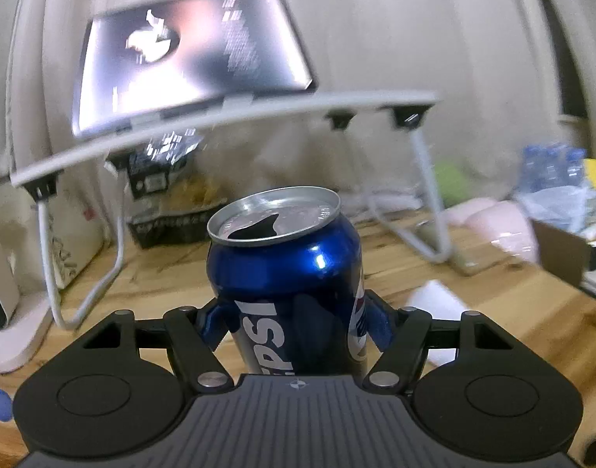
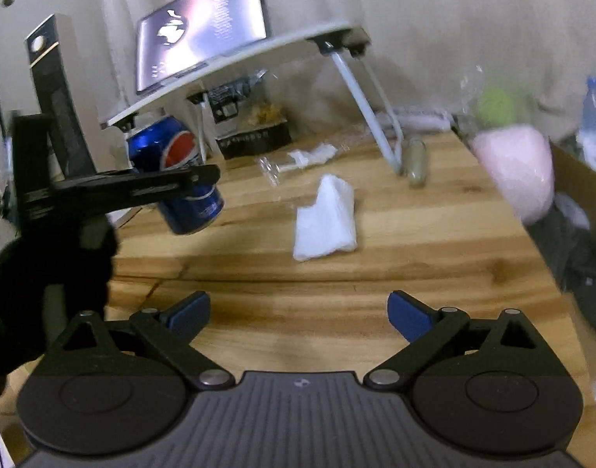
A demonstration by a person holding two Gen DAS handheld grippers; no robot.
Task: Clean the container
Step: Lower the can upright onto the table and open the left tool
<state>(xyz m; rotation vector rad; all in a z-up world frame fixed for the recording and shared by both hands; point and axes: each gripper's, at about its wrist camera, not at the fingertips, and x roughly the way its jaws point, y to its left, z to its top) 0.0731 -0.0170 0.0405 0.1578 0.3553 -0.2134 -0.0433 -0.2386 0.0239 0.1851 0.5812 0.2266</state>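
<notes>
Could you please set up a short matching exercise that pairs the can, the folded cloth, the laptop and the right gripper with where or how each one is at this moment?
Things:
1. Pepsi can
2. white cloth
3. laptop
4. right gripper

States:
A. open above the bare wooden table
B. standing on the raised white laptop stand
C. clamped between the fingers of the left gripper
D. lying folded on the wooden table

Pairs: 1-C, 2-D, 3-B, 4-A

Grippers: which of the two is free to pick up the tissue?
The right gripper: its jaws stand open and empty above the table. The left gripper is shut on the Pepsi can. The white tissue lies ahead.
</notes>
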